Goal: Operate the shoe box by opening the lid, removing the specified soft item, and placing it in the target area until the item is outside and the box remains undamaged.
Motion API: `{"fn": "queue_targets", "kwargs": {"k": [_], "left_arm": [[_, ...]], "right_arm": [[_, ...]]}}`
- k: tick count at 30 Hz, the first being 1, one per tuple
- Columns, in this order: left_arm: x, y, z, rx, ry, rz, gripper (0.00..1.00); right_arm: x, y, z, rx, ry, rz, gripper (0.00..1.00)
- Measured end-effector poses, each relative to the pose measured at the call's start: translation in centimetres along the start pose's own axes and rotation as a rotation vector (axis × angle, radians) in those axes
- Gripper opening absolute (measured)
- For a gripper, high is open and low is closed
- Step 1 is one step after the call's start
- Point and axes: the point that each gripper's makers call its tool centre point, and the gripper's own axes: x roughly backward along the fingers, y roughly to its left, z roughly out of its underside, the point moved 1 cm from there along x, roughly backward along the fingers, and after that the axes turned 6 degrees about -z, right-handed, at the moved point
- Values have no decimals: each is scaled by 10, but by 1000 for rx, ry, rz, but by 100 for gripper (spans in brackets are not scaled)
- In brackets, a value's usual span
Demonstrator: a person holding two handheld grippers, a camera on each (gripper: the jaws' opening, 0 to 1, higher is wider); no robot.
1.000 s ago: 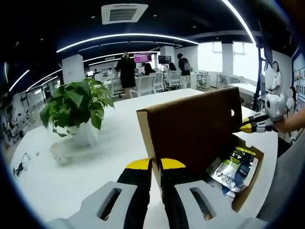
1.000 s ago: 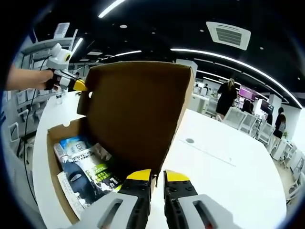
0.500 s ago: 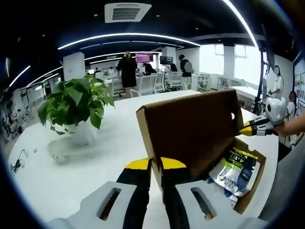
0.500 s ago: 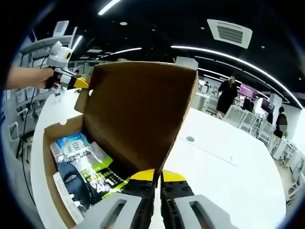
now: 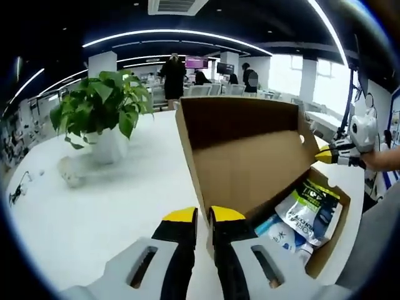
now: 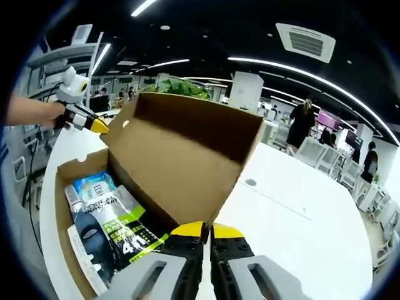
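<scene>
Left gripper view: both claws, left claw (image 5: 196, 215) and right claw (image 6: 208, 230), stay pinched nearly closed on the shoe-box lid's (image 5: 250, 162) corners; it has swung further back, baring the soft packets (image 6: 115, 219) inside the box, ready for removal.

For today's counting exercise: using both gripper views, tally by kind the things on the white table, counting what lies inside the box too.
Cardboard shoe box: 1
Soft printed packets in the box: at least 2, overlapping, exact number unclear
Potted plant: 1
Total: at least 4
</scene>
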Motion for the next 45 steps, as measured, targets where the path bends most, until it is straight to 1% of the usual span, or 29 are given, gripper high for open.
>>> {"fn": "queue_targets", "kwargs": {"k": [4, 10, 20, 30, 45], "left_arm": [[-2, 0, 0, 14, -7, -3, 2], [-7, 1, -1, 21, -5, -19, 2], [-12, 4, 0, 48, -7, -18, 2], [-18, 6, 1, 82, 7, -23, 2], [-28, 8, 5, 99, 26, -26, 3]], "right_arm": [[-2, -2, -1, -6, 4, 1, 0], [-4, -3, -1, -16, 9, -1, 0], [-9, -6, 0, -34, 14, -3, 0], [-12, -9, 1, -52, 21, -3, 0], [-18, -13, 2, -81, 25, -1, 0]]}}
